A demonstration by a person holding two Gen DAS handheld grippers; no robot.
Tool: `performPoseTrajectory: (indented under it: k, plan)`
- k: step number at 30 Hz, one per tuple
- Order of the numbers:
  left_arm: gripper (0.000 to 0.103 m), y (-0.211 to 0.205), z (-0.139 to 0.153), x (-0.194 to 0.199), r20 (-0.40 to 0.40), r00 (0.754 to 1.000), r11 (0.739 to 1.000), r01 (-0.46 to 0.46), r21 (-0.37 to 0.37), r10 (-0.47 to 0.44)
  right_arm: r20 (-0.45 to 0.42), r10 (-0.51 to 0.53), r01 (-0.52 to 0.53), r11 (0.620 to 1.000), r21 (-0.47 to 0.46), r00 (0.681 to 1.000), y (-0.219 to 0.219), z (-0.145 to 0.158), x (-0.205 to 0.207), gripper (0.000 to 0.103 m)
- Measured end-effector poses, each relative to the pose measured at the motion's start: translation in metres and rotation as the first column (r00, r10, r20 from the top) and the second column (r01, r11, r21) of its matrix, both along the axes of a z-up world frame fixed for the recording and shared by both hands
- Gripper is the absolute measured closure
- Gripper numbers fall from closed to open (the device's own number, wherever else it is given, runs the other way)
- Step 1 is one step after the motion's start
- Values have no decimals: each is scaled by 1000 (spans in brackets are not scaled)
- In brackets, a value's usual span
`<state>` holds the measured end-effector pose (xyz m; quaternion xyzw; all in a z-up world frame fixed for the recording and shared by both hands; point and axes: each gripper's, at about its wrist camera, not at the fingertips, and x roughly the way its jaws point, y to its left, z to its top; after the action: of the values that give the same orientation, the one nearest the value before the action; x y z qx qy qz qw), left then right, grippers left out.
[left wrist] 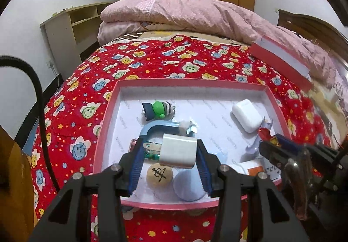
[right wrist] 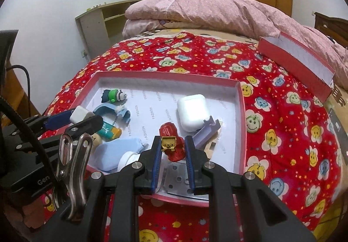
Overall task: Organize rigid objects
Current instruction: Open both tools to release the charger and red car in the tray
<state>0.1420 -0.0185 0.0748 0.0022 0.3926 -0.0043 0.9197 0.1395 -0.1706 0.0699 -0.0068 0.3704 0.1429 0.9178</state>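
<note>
Left gripper [left wrist: 171, 155] clamped on white charger plug [left wrist: 178, 150], right gripper [right wrist: 173, 155] pinching red figurine [right wrist: 171, 144], both low over crowded pink tray [right wrist: 242, 111] holding earbud case [right wrist: 191, 111], far half bare.

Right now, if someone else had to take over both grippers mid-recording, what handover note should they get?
Left gripper: shut on the white charger plug, held above the pink tray.
Right gripper: jaws on either side of the red figurine and apparently gripping it, over the tray's near right part.
In the tray: green toy figure, white earbud case, blue C-shaped piece, round stone with black marks, pale blue disc, lilac stand.
The tray's lid lies on the bedspread, far right.
Done: most items are in the tray.
Left: the two held items have to be placed.
</note>
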Motion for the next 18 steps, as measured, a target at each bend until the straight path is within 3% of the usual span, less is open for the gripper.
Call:
performPoseTrajectory:
  k: [7, 11, 18]
  plan:
    - [54, -1, -2, 1, 1, 1000, 1000, -6, -8, 6, 2, 0, 0, 1000, -6, 1000, 0, 1, 1, 81]
    - [42, -1, 2, 0, 10, 1000, 1000, -3, 4, 3, 11, -9, 9, 1000, -5, 1000, 0, 4, 1, 80]
    - [36, 4, 9, -1, 22, 999, 999, -30, 15, 30, 38, 1, -1, 1000, -5, 999, 1, 12, 0, 65]
